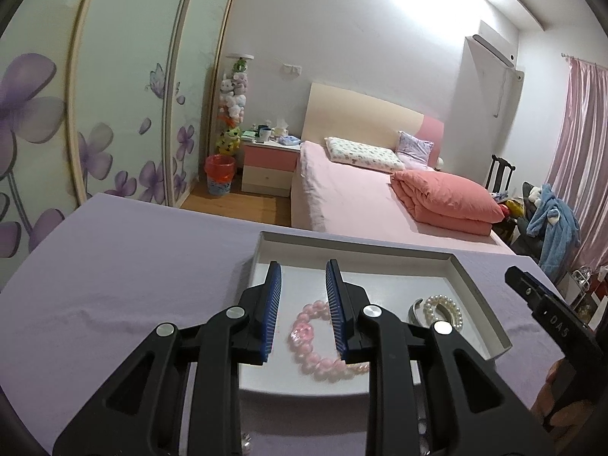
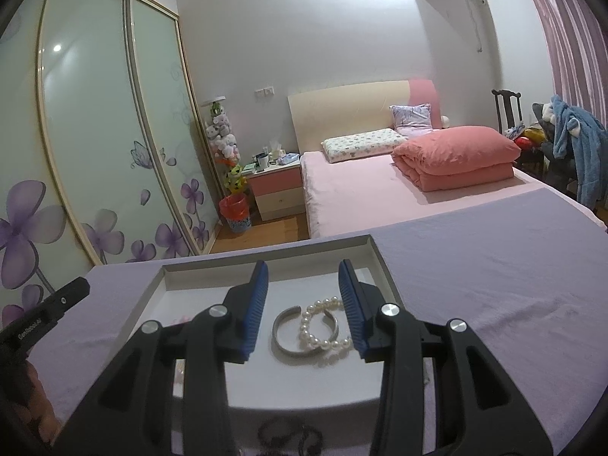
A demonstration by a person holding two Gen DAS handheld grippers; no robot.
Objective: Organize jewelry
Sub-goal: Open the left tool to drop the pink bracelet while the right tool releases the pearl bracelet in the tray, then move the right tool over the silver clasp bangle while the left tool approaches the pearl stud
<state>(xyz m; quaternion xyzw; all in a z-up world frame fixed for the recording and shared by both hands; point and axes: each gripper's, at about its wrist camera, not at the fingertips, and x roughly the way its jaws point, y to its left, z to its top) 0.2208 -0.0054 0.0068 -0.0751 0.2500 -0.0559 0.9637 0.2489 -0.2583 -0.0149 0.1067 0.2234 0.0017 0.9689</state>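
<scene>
A shallow white tray [image 1: 361, 251] lies on the lilac cloth. In it, a pink bead bracelet [image 1: 312, 358] lies flat below my left gripper [image 1: 303, 269], which is open above it with nothing between its blue pads. At the tray's right end a pearl bracelet [image 1: 445, 305] lies across a silver bangle [image 1: 415, 309]. In the right wrist view my right gripper [image 2: 303, 268] hovers open over the tray [image 2: 159, 296]. The silver bangle [image 2: 282, 339] and the pearl bracelet [image 2: 307, 332] lie free between and below its fingers.
The lilac cloth [image 2: 475, 266] runs wide to the right of the tray. Dark bracelets [image 2: 288, 433] lie on it at the tray's near edge. Behind the table are a pink bed [image 1: 353, 197] and flowered wardrobe doors [image 1: 114, 133].
</scene>
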